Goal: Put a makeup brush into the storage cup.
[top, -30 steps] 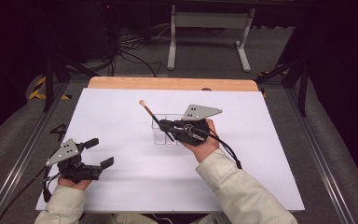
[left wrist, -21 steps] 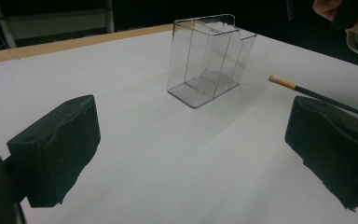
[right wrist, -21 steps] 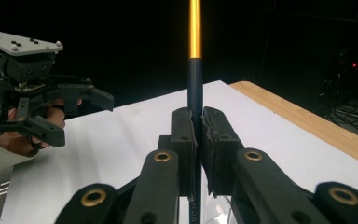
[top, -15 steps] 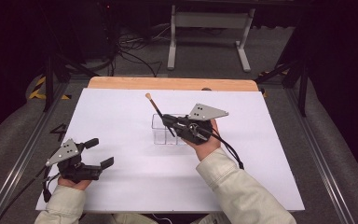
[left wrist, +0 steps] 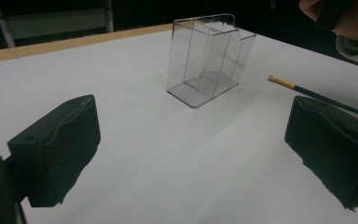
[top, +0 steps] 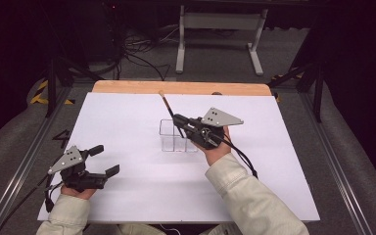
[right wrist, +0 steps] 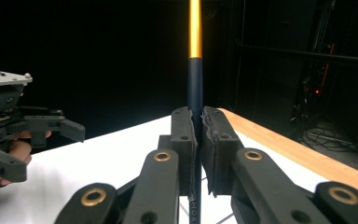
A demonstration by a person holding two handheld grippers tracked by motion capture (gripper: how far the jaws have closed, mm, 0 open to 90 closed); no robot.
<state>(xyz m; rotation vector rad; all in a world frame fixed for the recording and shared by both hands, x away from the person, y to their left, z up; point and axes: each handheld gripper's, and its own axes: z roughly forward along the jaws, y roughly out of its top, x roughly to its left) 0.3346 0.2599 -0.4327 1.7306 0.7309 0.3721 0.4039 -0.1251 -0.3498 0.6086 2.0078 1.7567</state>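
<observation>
Fingers of the right gripper (top: 178,119) pinch a dark brush (top: 169,108) above the clear organizer (top: 176,138); left gripper (top: 104,159) rests wide open, empty, on the counter (top: 127,122).

Dark, gold-tipped paintbrush (top: 169,108) tilted above upright clear compartmented holder (top: 172,136).

My right hand-held gripper (top: 180,120), clamped on the brush (top: 168,106), has drifted a little to the right and toward the far edge of the worktop (top: 127,122) compared with a second ago, ending above the clear divided box (top: 172,138). The brush has swung with it: its pale tip, which sat lower and further left a second ago, now points up and away, close to the wooden strip (top: 127,87) at the far side
</observation>
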